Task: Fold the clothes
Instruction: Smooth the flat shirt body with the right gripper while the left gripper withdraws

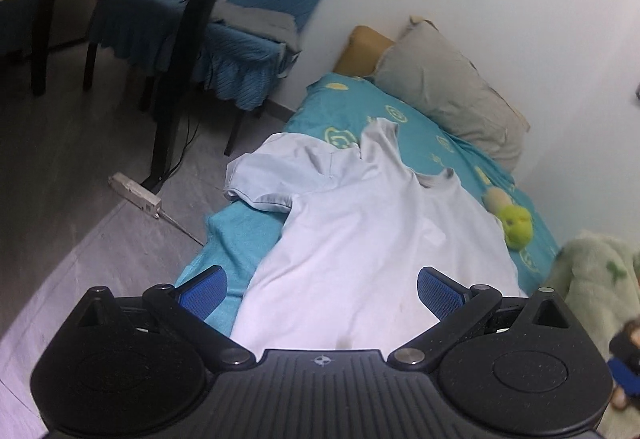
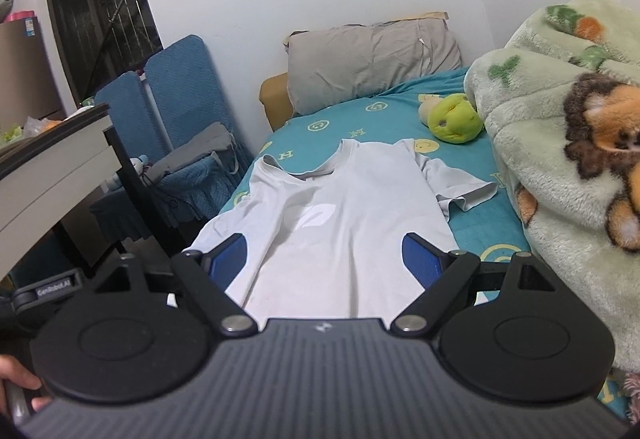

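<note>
My left gripper [image 1: 322, 293] hangs over the near end of the bed [image 1: 424, 143] with its jaws spread wide and nothing between them; the blue pads [image 1: 438, 295] are clear of the cloth below. My right gripper [image 2: 326, 259] is likewise wide open and empty, poised above the lower part of the T-shirt [image 2: 340, 223], with its blue fingers [image 2: 420, 259] on either side of the body of the garment, not gripping it.

The T-shirt is white and lies spread face up along the bed's turquoise sheet, collar toward the pillow [image 2: 372, 59] at the far end, hem toward me. One sleeve lies out flat toward the blanket [image 2: 560, 143] side; the other side droops over the bed's edge nearest the chairs [image 2: 176, 111]. The collar is rumpled and folded over, and soft creases run down the chest. A green plush toy [image 2: 454, 117] sits on the sheet between the shirt and the blanket.
</note>
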A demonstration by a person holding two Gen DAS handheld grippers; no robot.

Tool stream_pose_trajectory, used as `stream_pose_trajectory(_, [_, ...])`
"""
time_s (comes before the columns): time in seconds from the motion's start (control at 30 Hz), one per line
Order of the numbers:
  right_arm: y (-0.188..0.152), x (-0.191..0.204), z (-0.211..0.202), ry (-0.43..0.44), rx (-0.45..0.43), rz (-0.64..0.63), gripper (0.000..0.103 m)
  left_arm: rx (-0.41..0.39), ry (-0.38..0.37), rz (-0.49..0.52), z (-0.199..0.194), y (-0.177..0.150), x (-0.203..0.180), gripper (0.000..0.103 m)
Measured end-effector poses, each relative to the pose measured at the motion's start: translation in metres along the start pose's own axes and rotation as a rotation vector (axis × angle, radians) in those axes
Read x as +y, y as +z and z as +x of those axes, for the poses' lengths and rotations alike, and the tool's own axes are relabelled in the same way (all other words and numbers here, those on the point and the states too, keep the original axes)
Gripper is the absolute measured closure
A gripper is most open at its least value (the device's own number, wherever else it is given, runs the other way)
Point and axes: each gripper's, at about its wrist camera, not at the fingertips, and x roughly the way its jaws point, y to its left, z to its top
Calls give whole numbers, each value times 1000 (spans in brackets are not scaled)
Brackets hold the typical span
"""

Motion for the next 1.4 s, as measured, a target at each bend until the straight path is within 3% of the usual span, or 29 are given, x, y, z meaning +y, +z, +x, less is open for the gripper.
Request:
stream_pose_trajectory(0.17, [0,-11,4,-15,24,45,17,-3,15,-65,43,28,10,1])
stream_pose_trajectory(0.33, [1,-19,16,-22,41,73,17,-29,43,-228,104,58,42,5])
stream_pose_trajectory(0.63, [-4,-35,69,-54,103,88,17,-31,71,-356,214,89,107,16])
stream_pose_trajectory(0.83, [-11,-46,102,-71,144,102,17,-9,65,-265,244,104,97,17])
stream_pose_trajectory(0.93, [-14,-48,108,-84,155,97,17,1,62,-217,259,112,91,38])
stream_pose_trajectory(1.0, [-15,-49,109,-87,158,97,17,8,60,-186,269,117,88,69])
stream_pose_trajectory(1.03, [-15,-49,109,-88,156,95,17,12,59,-170,273,119,86,75])
stream_pose_trajectory(1.07, [-15,-49,108,-92,153,92,17,15,58,-154,278,122,84,89])
stream_pose_trajectory(1.1, [-15,-49,108,-95,151,92,17,19,57,-139,283,124,83,97])
stream_pose_trajectory(1.3, [-13,-48,103,-100,141,88,17,-189,15,-139,242,155,79,100])
stream_pose_trajectory(1.4, [-12,-49,103,-109,130,89,17,-272,108,-110,236,186,68,100])
